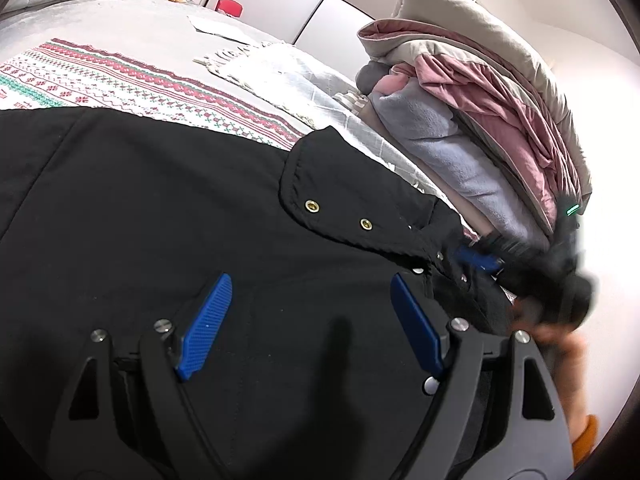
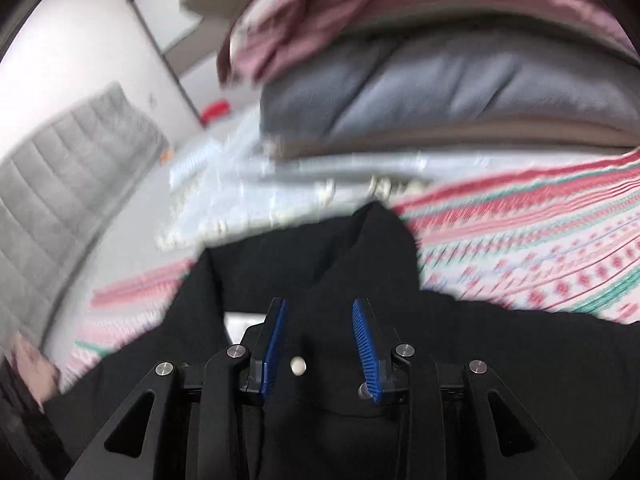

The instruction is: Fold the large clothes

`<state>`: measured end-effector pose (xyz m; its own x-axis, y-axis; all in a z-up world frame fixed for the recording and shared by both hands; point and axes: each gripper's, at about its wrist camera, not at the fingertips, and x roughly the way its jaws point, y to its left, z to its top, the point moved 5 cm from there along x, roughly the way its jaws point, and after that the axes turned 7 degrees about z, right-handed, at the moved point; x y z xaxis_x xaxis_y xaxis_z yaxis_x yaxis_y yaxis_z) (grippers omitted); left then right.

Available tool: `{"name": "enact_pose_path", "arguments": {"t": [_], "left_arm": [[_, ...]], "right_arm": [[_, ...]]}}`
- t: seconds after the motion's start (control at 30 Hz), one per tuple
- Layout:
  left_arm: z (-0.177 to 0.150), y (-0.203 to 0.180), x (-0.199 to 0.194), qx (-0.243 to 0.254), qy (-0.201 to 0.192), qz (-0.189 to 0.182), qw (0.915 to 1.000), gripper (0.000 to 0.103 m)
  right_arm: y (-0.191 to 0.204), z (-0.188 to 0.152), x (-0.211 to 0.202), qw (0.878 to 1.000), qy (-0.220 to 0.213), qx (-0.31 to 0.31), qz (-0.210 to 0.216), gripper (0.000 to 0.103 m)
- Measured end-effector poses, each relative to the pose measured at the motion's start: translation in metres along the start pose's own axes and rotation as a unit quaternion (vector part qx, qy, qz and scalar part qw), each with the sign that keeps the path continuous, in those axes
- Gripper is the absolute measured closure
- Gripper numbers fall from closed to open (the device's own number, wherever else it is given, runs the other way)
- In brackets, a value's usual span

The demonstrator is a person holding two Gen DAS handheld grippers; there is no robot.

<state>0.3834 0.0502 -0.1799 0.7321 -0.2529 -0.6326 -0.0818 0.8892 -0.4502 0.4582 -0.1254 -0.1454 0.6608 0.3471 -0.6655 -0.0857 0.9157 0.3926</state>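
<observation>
Seemingly early on, the black coat (image 1: 160, 208) is lying mostly unfolded on the bed (image 1: 132, 36), the left gripper (image 1: 308, 300) hovering wide open while the right gripper (image 2: 320, 312), part-open, is straddling the coat's snap-studded edge without pinching it.

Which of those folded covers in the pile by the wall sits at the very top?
The beige quilt tops the pile. Under it lies the crumpled pink sheet, then the grey-blue blanket, lower and nearer the black coat.

Blurred view, right gripper (image 2: 320, 304) jaws parted over black coat (image 2: 460, 360), patterned blanket (image 2: 540, 256) beyond, stacked bedding (image 2: 420, 92) behind
</observation>
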Motion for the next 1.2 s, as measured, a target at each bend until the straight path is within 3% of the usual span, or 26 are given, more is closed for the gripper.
{"name": "enact_pose_path", "arguments": {"t": [0.07, 0.13, 0.23, 0.33, 0.37, 0.43, 0.57, 0.77, 0.97, 1.2], "left_arm": [[0.000, 0.000, 0.000, 0.000, 0.000, -0.003, 1.0000, 0.021], [-0.001, -0.001, 0.001, 0.002, 0.000, 0.000, 1.0000, 0.021], [-0.002, -0.003, 0.000, 0.009, -0.001, 0.008, 0.9999, 0.021], [0.001, -0.005, -0.005, 0.014, -0.003, 0.021, 0.9997, 0.021], [0.004, -0.006, -0.009, 0.021, -0.006, 0.029, 0.9993, 0.021], [0.006, -0.006, -0.023, 0.029, -0.015, 0.061, 0.9976, 0.021], [0.002, -0.005, -0.055, 0.046, 0.001, 0.087, 0.9951, 0.020], [-0.010, 0.015, -0.117, 0.052, 0.028, 0.130, 0.9898, 0.006], [-0.027, 0.057, -0.166, 0.038, 0.084, 0.172, 0.9808, 0.005], [-0.045, 0.126, -0.209, -0.002, 0.100, 0.218, 0.9709, 0.004]], "right_arm": [[-0.024, -0.018, 0.015, 0.999, 0.022, 0.002, -0.041, 0.072], [-0.036, -0.031, 0.011, 1.000, 0.007, 0.008, -0.023, 0.078], [-0.035, -0.037, -0.007, 0.999, 0.015, -0.013, -0.049, 0.080], [-0.028, -0.045, -0.036, 0.997, 0.020, -0.009, -0.074, 0.057], [-0.028, -0.050, -0.052, 0.998, 0.013, -0.004, -0.061, 0.045], [-0.025, -0.066, -0.085, 0.999, 0.000, -0.002, -0.042, 0.035], [-0.022, -0.095, -0.141, 0.997, -0.009, -0.033, -0.065, 0.031], [-0.014, -0.131, -0.208, 0.993, -0.007, -0.025, -0.113, 0.029], [0.012, -0.154, -0.248, 0.992, -0.005, -0.034, -0.123, 0.018], [0.035, -0.187, -0.264, 0.990, 0.013, -0.061, -0.125, 0.016]]}}
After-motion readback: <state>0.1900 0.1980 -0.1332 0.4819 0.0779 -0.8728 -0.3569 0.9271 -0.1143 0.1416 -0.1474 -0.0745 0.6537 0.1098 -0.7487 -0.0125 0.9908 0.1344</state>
